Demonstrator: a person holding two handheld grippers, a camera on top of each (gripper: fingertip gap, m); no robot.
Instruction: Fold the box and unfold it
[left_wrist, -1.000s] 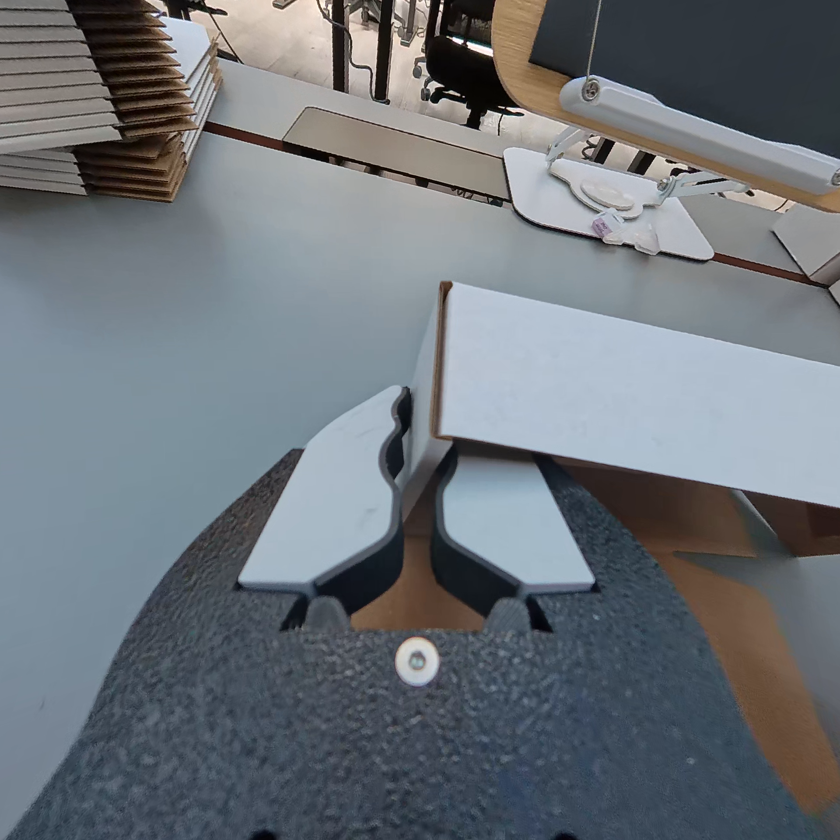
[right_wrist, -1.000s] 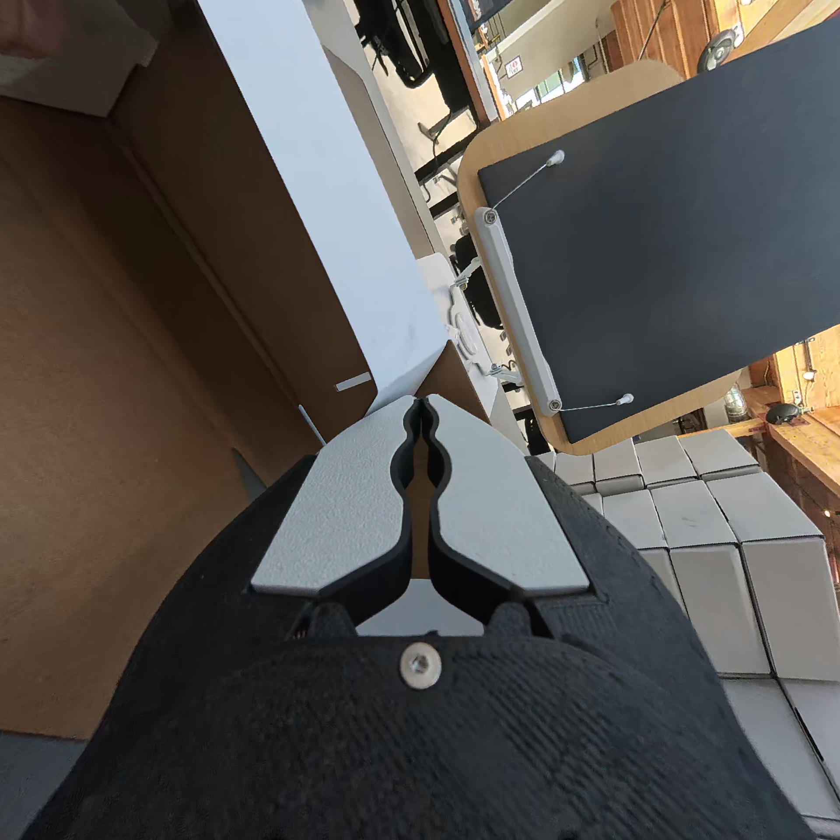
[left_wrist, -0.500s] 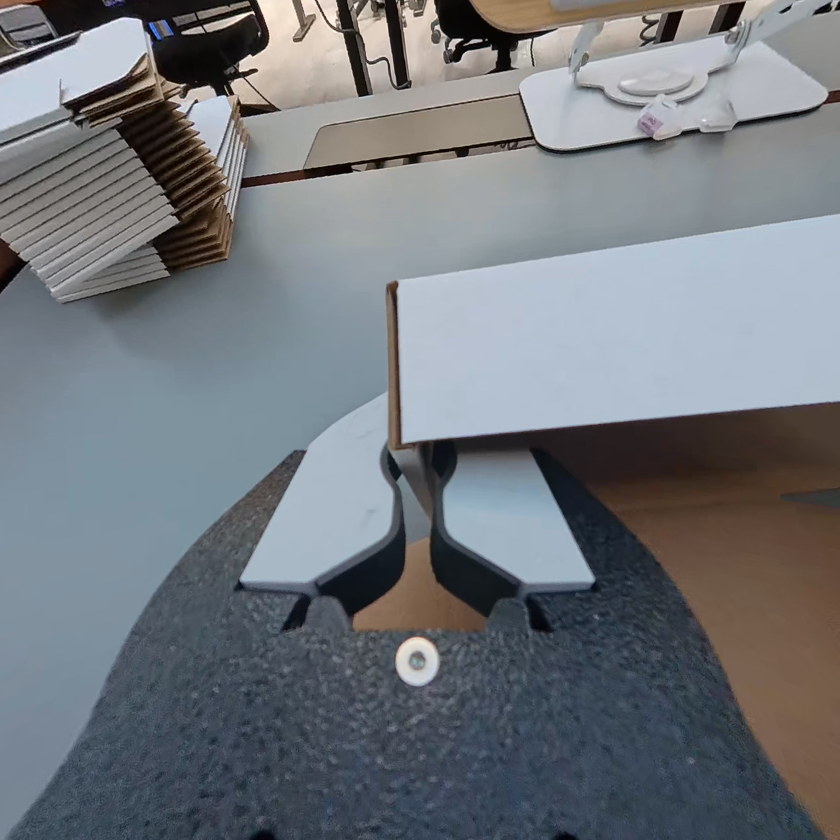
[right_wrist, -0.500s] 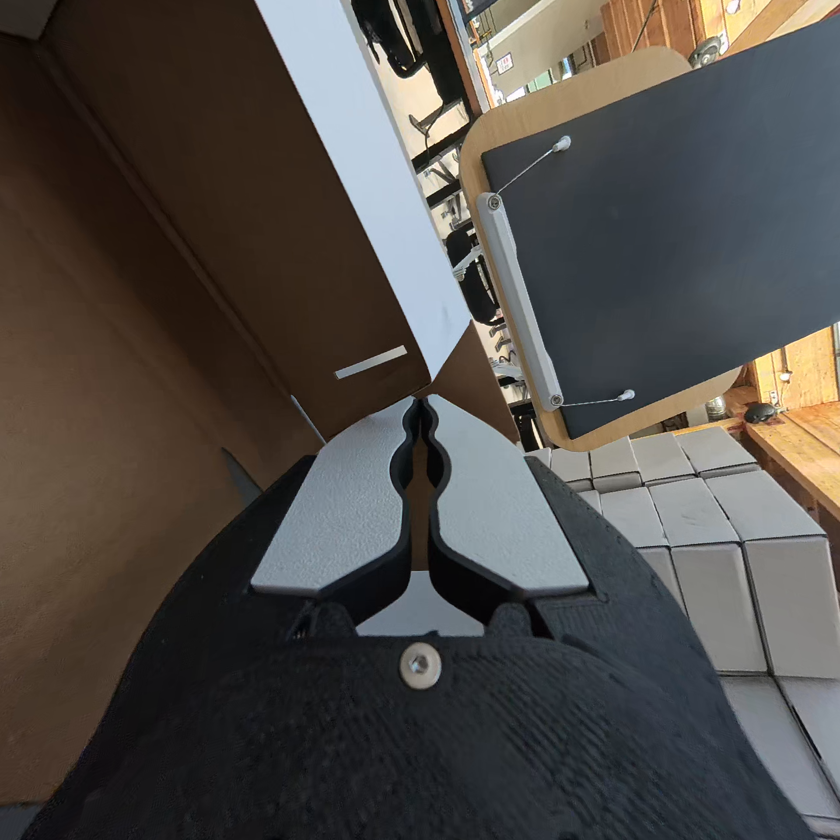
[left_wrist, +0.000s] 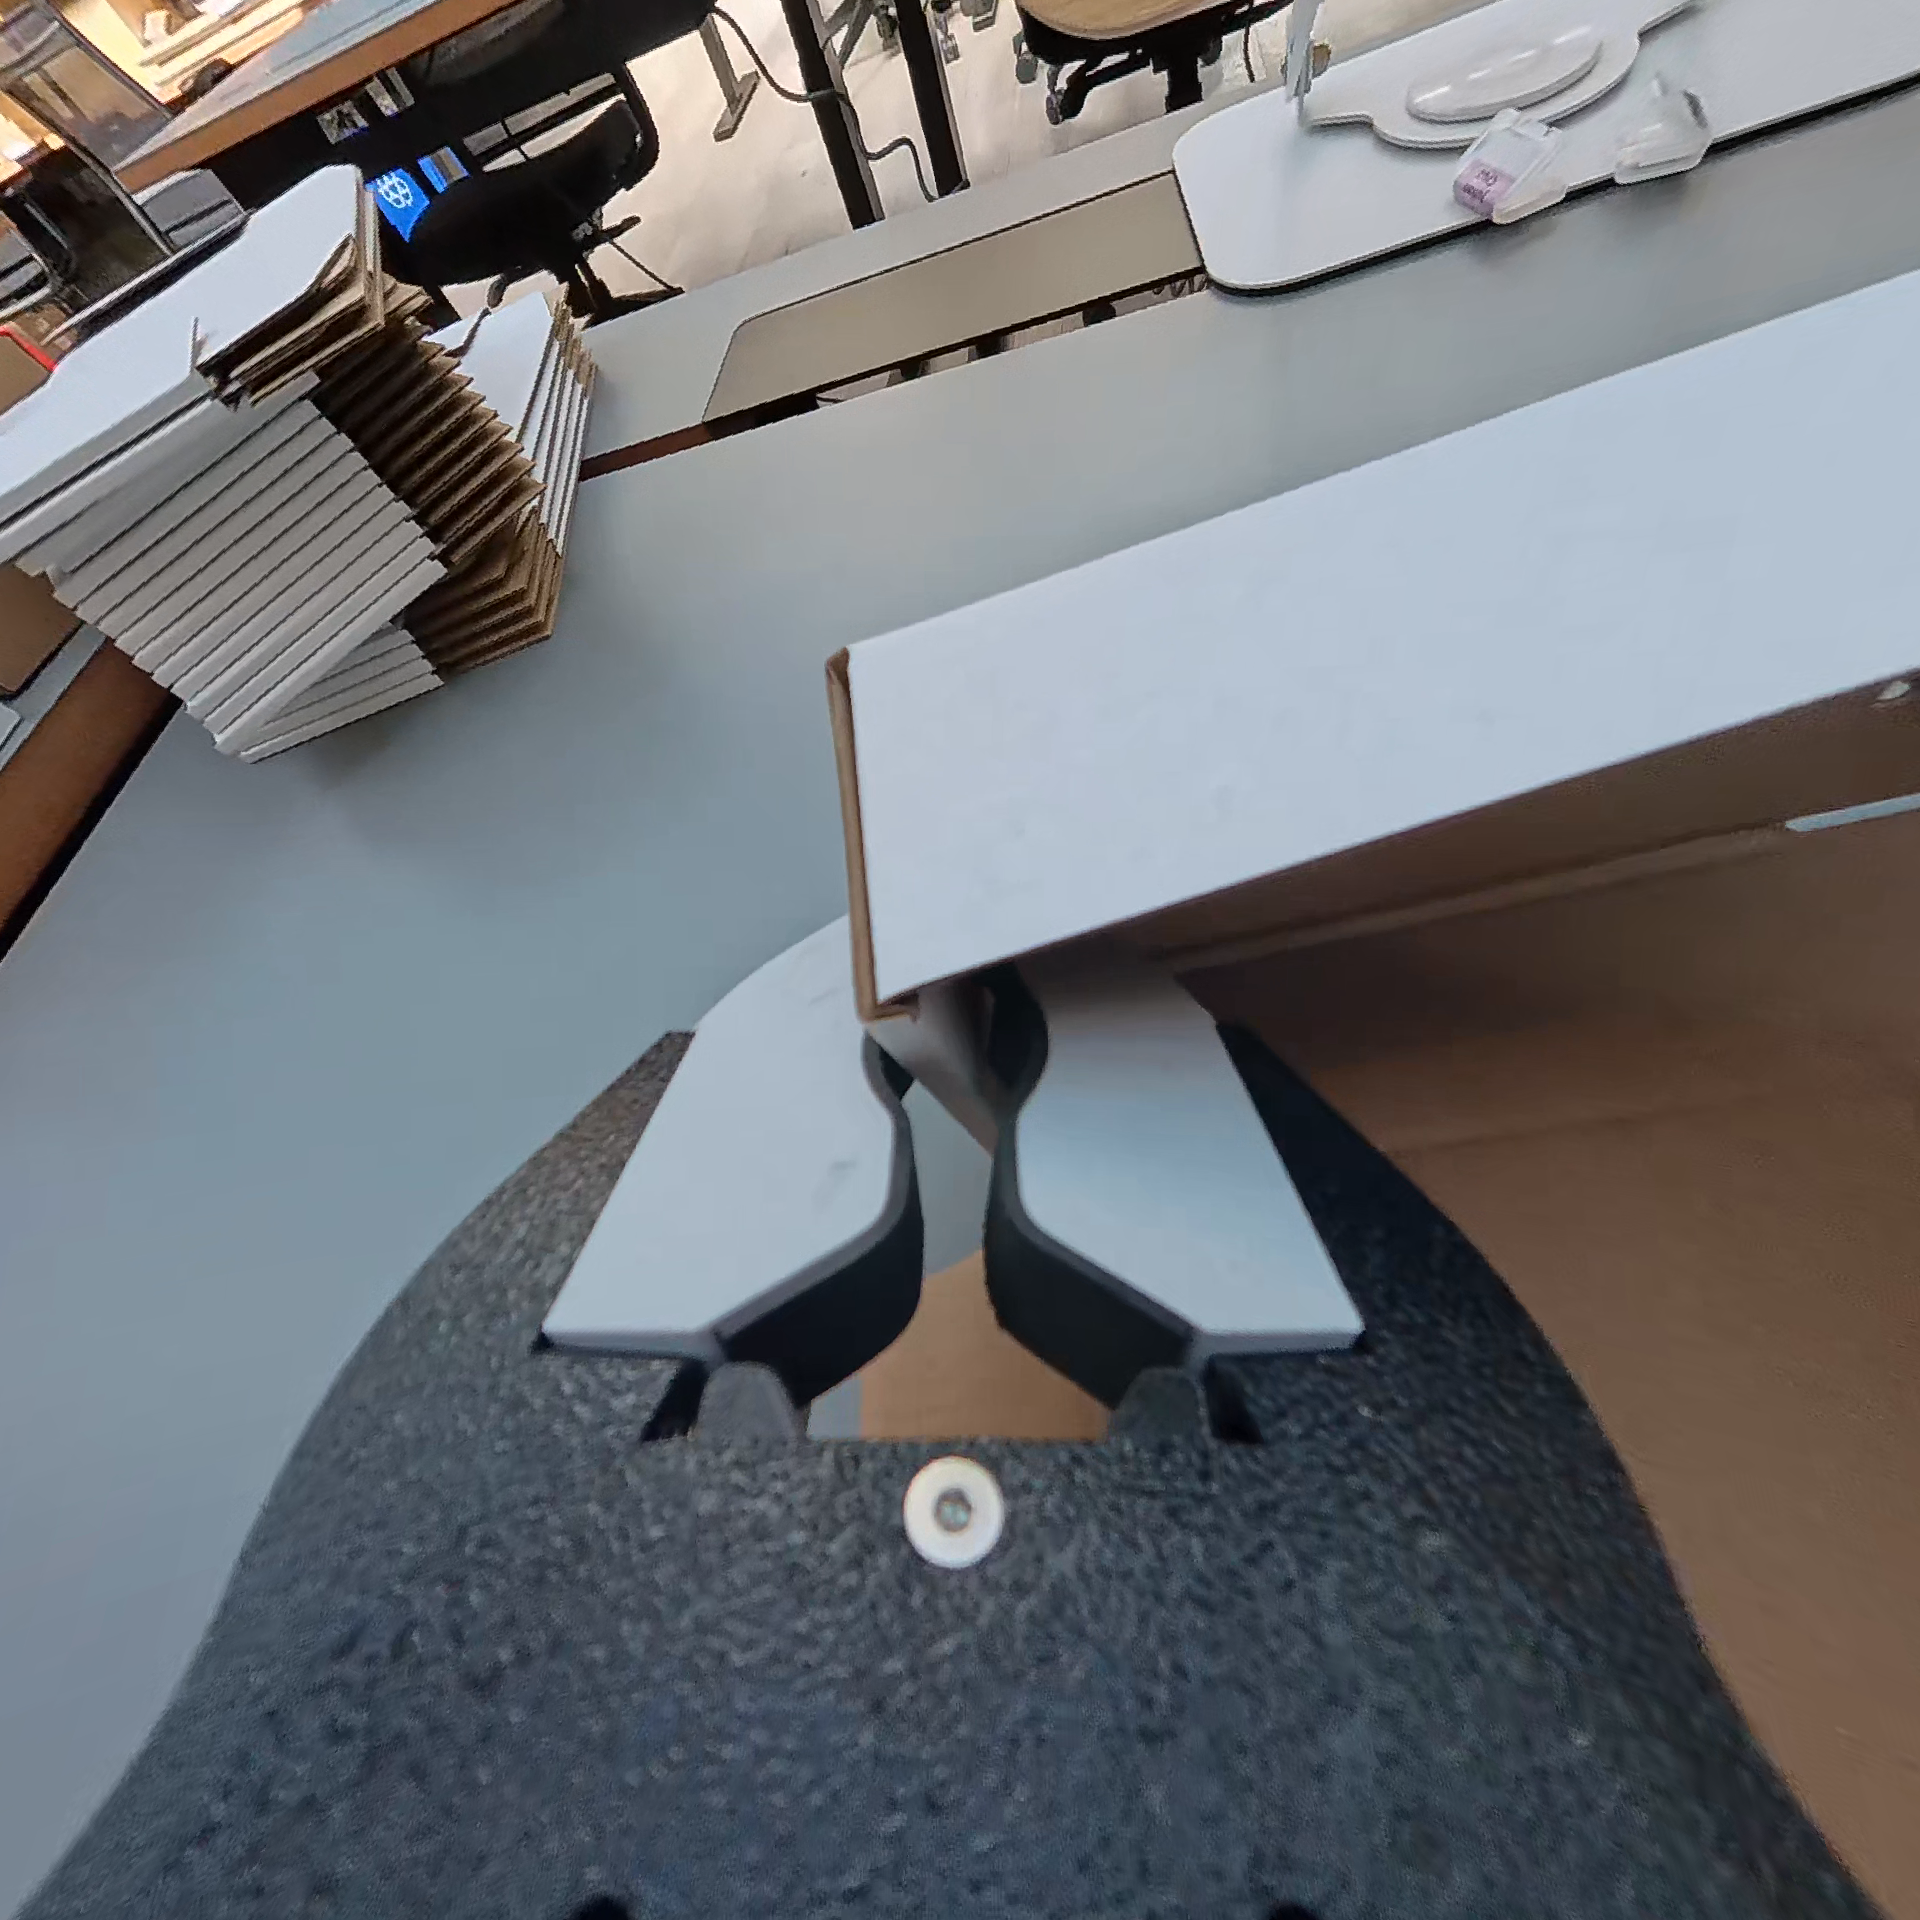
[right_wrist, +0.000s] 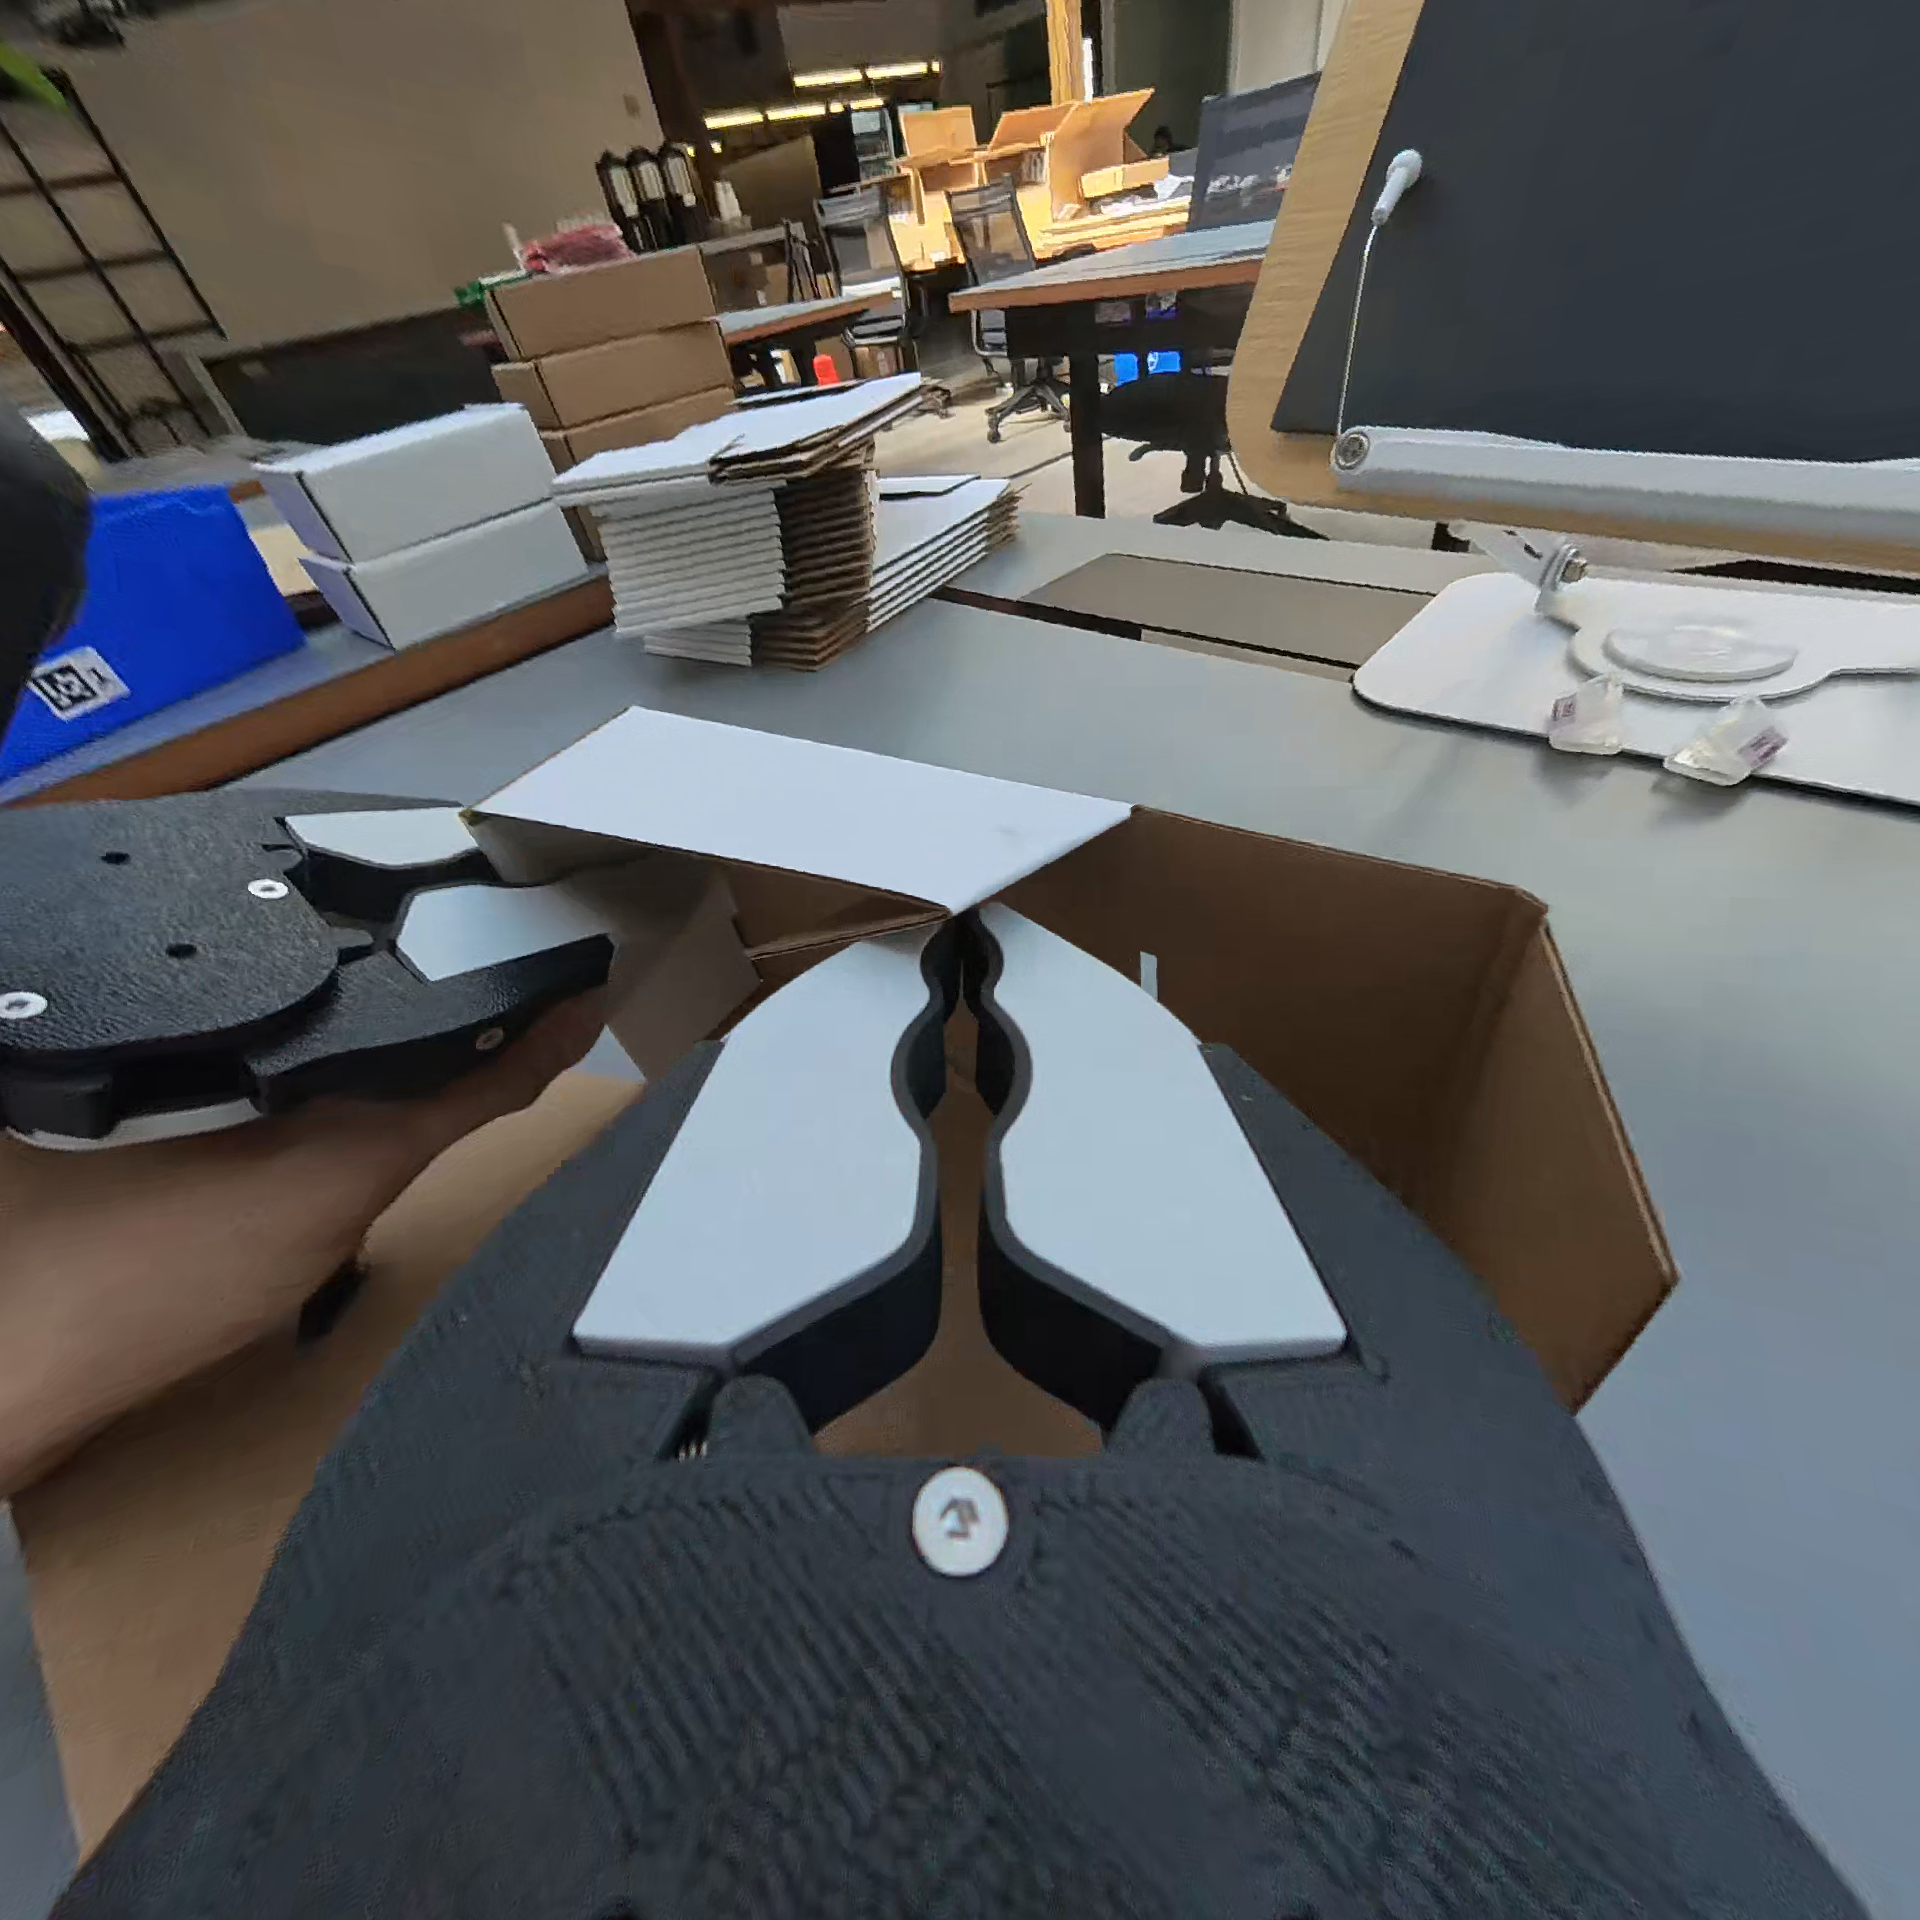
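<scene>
The box is white outside and brown inside, and lies open on the grey table (left_wrist: 312, 1039). Its long white panel (left_wrist: 1351, 675) leans over the brown floor (left_wrist: 1662, 1299). My left gripper (left_wrist: 951, 1023) is shut on a small end flap under that panel's left corner, and its tips are partly hidden. In the right wrist view the panel (right_wrist: 810, 810) spans between both grippers. My right gripper (right_wrist: 956, 925) is shut at the panel's near right corner. A brown side wall (right_wrist: 1403, 1091) stands up to its right. The left gripper (right_wrist: 499, 883), held by a hand, pinches the left end.
A stack of flat box blanks (left_wrist: 312, 520) stands at the far left and also shows in the right wrist view (right_wrist: 769, 551). A white monitor base (right_wrist: 1662, 665) and a dark screen back (right_wrist: 1610, 208) are at the far right. Two folded white boxes (right_wrist: 416, 540) and a blue bin (right_wrist: 156, 613) sit left.
The right wrist view has swung from steeply tilted to level, and the white panel now lies lower over the box floor. The left view turned left. Both grippers stayed shut.
</scene>
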